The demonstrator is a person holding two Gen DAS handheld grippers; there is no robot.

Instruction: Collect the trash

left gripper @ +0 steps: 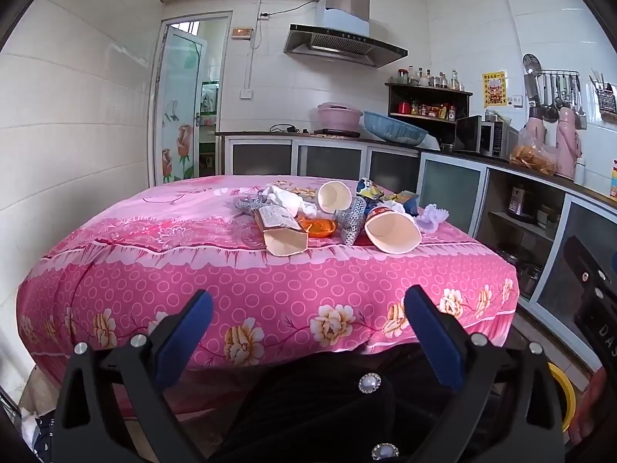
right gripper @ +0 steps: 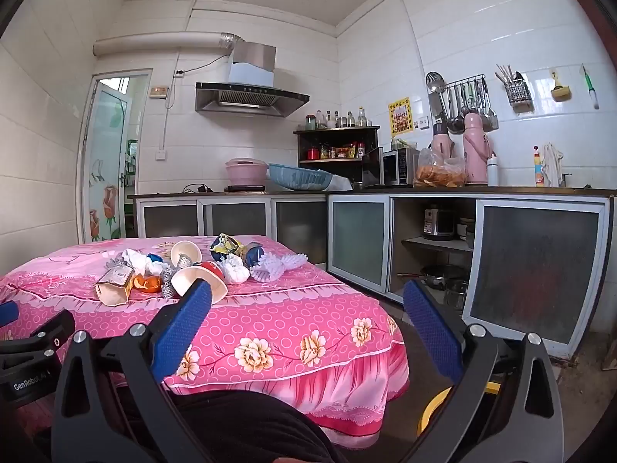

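Yellow bin rim (right gripper: 434, 405) clearer beside right claw (right gripper: 306, 301)

Under the right gripper's arm (right gripper: 513, 386), only an arc of a yellow rim (right gripper: 434, 405). Labels on shelf bottles (left gripper: 428, 77) too small to read. Table legs hidden by cloth (left gripper: 270, 301).

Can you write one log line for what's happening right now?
left hand-held gripper: open, empty | right hand-held gripper: open, empty | trash pile: untouched on pink table | step: not started
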